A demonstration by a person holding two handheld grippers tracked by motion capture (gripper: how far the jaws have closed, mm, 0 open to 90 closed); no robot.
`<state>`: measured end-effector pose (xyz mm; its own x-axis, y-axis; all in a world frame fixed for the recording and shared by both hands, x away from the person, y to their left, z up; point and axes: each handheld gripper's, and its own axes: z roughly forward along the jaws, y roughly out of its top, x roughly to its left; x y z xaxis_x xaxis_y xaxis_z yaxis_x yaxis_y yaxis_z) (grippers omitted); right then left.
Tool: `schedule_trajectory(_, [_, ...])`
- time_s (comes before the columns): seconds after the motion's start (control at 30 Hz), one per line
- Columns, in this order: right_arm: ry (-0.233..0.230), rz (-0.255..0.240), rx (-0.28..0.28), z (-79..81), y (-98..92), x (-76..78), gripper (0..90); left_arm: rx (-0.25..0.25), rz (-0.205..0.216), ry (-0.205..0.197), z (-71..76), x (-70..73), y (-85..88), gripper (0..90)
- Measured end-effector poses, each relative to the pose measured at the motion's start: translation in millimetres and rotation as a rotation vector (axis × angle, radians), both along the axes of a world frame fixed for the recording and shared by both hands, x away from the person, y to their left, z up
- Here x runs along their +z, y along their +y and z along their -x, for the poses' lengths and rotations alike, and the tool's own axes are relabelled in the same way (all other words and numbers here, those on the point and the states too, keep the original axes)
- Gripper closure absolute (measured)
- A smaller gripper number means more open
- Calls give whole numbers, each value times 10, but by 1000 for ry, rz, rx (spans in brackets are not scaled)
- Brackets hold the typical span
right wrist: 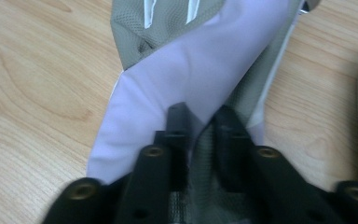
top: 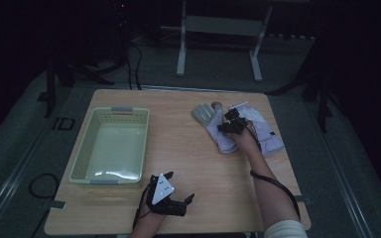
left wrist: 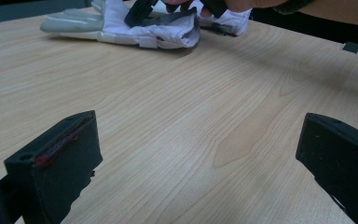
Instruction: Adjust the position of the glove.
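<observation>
A white and grey glove [top: 209, 120] lies on the far right part of the wooden table [top: 213, 188], with a second glove [top: 268, 133] beside it. My right gripper [top: 228, 124] points down onto the first glove. In the right gripper view the glove's fabric [right wrist: 191, 65] is pinched between the jaws, so the right gripper [right wrist: 200, 116] is shut on it. My left gripper [top: 181, 186] rests near the front edge, open and holding nothing. In the left gripper view the left gripper [left wrist: 196, 130] faces bare wood, and the glove [left wrist: 135, 28] lies far off.
A pale green plastic basket [top: 82, 148] stands on the left half of the table, with nothing in it. A small round object [top: 217, 104] and a thin white stick [top: 238, 105] lie beyond the gloves. A metal stand [top: 218, 29] is on the floor behind the table.
</observation>
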<state>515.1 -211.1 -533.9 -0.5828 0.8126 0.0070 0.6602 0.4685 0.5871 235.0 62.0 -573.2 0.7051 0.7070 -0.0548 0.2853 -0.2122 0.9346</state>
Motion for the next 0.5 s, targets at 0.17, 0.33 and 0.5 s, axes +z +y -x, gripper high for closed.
schedule_trajectory(0.17, [-6, -20, -58, 89, 37, 88, 837, 4, 10, 4, -1, -1, 8, 0])
schedule_trajectory(0.33, [-57, -108, -130, 292, 38, 270, 840, 7, 14, 4, -2, -2, 11, 0])
schedule_trajectory(0.5, [-102, -156, -189, 553, 120, 420, 840, 8, 13, 3, -1, -1, 13, 0])
